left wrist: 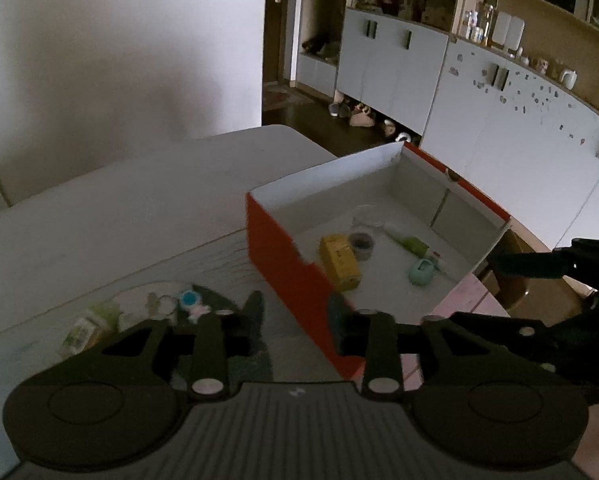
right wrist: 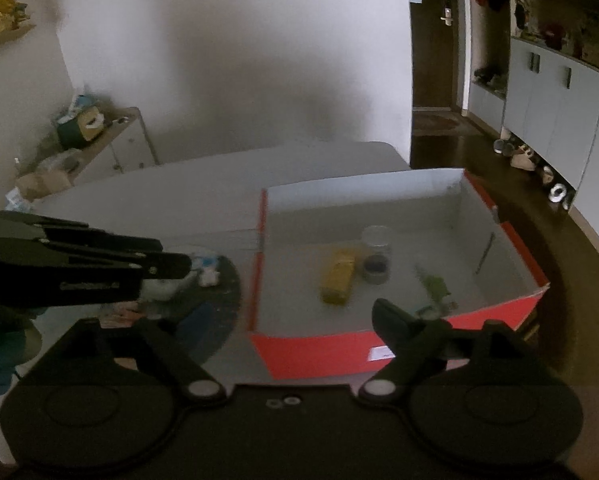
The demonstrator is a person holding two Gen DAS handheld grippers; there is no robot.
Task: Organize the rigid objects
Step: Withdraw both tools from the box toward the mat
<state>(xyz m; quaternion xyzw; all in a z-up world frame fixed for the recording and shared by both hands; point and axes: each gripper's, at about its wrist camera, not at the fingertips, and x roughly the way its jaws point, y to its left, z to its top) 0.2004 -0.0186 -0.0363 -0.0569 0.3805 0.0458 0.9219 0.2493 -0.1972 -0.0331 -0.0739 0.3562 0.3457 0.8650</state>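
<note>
- Left gripper (left wrist: 295, 308): jaws spread wide, nothing btw them, at the red box (left wrist: 283, 256) wall.
- Only left view shows mint toy (left wrist: 421, 272) inside the box.
- Right gripper (right wrist: 283, 312): wide, holds nothing; yellow carton (right wrist: 338, 278) in the box.

We see our right gripper (right wrist: 295, 322) spread wide before the red box (right wrist: 323, 350), which holds a yellow carton (right wrist: 338, 276) and, seemingly, a dark jar (right wrist: 376, 267).
</note>
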